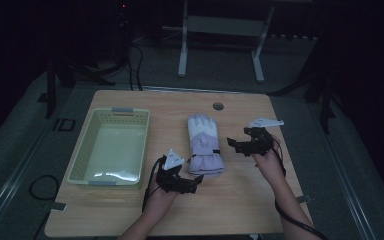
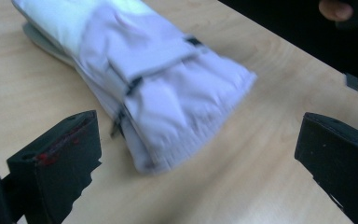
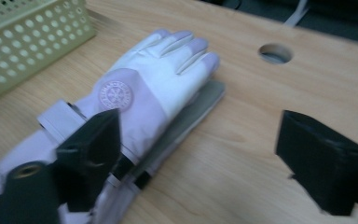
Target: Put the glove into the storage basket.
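Note:
A pair of white and lilac ski gloves (image 1: 203,144) lies stacked in the middle of the wooden table, fingers pointing away, cuff toward the person. My left gripper (image 1: 196,184) hovers just left of and below the cuff (image 2: 186,116), open, nothing between its jaws. My right gripper (image 1: 234,145) is to the right of the gloves (image 3: 144,98), open and empty; its left jaw stands in front of the strap area without touching it.
A pale green plastic basket (image 1: 91,148) stands empty at the table's left, its perforated wall (image 3: 23,42) near the gloves. A round cable hole (image 1: 218,106) lies at the table's far edge. Dark floor and a desk frame lie beyond.

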`<state>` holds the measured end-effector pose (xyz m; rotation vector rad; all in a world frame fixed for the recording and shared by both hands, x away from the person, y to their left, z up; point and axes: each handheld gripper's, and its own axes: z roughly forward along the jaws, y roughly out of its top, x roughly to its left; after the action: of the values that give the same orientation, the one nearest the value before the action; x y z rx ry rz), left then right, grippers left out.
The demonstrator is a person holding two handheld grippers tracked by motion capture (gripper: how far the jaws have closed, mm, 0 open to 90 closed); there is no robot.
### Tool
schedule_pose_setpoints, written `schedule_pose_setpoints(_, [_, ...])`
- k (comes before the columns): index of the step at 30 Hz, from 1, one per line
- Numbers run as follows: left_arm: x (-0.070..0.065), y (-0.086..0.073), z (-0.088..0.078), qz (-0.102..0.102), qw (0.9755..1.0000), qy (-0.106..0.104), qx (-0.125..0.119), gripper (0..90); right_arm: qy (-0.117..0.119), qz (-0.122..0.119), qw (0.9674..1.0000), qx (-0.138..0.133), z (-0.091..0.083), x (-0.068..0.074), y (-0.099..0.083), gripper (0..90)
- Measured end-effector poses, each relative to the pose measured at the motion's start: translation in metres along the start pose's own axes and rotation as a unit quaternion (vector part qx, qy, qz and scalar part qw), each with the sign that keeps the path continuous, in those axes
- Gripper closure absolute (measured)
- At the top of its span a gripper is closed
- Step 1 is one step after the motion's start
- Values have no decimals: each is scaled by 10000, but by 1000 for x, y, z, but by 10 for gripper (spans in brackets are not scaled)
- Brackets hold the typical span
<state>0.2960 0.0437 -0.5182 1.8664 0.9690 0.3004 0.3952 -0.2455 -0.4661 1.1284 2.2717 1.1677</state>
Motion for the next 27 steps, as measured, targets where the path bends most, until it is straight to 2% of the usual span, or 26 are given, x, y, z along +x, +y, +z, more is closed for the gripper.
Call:
schedule_pose_setpoints(4, [7,19,7,-50,9999,130,-12,7,124,216,9995,210,14,3,2,106])
schedule_pose_setpoints(5, [7,19,7,-50,9999,130,-12,8,124,216,9995,210,14,3,2,106])
schedule_pose_setpoints(6, [10,26,11,-81,9997,208,66,8,204,261,9992,238,18,4,2,123])
schedule_pose_setpoints(8, [14,31,16,-236,9994,193,141,8,210,363,9987,285,29,7,3,151])
schedule_pose_setpoints(11, [18,34,24,-433,9984,255,253,69,243,578,9975,318,41,9,3,204])
schedule_pose_setpoints(13, [21,33,29,-561,9975,270,340,70,305,631,9971,307,47,10,2,225])
schedule_pose_setpoints(15, [23,31,32,-683,9964,342,373,143,268,688,9966,365,54,11,1,236])
schedule_pose_setpoints(17, [26,27,36,-855,9945,325,511,148,259,753,9960,398,60,12,-1,245])
schedule_pose_setpoints(22, [29,14,44,-929,9922,366,747,153,341,962,9934,521,72,13,-9,268])
schedule_pose_setpoints(24, [31,9,47,-1019,9911,306,801,165,394,1060,9918,598,76,13,-13,269])
schedule_pose_setpoints(26, [34,3,51,-1303,9882,41,806,203,525,1222,9889,670,81,11,-19,290])
schedule_pose_setpoints(27, [35,1,52,-1345,9874,7,830,237,594,1315,9871,690,83,10,-21,324])
